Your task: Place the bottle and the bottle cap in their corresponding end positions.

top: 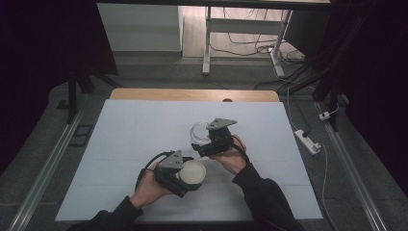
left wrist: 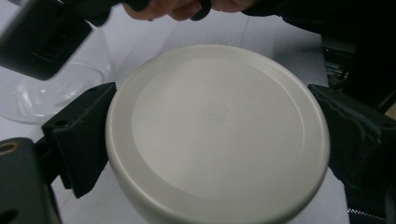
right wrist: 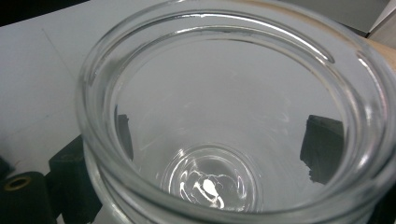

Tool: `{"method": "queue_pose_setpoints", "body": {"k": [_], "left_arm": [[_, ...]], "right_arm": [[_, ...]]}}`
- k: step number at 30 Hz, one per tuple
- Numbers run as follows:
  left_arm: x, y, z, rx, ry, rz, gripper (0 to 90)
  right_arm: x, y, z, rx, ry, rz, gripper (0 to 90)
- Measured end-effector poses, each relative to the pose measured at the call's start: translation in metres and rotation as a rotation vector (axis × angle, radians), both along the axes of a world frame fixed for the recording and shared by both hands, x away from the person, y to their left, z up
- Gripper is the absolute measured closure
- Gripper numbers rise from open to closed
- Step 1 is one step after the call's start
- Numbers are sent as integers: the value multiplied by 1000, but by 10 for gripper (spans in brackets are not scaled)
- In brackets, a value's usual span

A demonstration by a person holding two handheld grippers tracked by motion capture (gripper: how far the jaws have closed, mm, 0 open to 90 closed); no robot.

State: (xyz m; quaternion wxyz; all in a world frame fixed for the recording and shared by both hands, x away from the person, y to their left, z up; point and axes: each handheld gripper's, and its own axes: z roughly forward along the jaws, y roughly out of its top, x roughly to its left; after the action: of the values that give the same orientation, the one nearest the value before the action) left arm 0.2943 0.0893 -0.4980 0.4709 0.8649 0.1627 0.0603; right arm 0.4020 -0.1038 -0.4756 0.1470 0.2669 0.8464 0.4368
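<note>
My left claw point(top: 185, 179) clamps the white lid point(top: 192, 172) low over the counter point(top: 134, 130); my right claw point(top: 204, 144) grips the open glass jar point(top: 199, 131) beside it. Next: centre lid over mouth.

This looks like a lab or test room: a wooden table point(top: 192, 94) under a white sheet point(top: 144, 130), dark curtains at both sides, metal floor rails point(top: 48, 163), loose cables point(top: 250, 48) and a power strip point(top: 308, 141) at the right.
</note>
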Motion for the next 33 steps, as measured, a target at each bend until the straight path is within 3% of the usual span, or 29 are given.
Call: {"method": "queue_pose_setpoints", "body": {"k": [14,20,33], "left_arm": [[9,-9,-20,37,11,22,78],[14,-13,-29,94,21,36,79],[25,-18,-39,164,36,61,78]], "right_arm": [[24,14,-2,16,-14,-22,67],[32,18,-4,15,-18,-30,67],[48,28,-13,7,-24,-42,67]]}}
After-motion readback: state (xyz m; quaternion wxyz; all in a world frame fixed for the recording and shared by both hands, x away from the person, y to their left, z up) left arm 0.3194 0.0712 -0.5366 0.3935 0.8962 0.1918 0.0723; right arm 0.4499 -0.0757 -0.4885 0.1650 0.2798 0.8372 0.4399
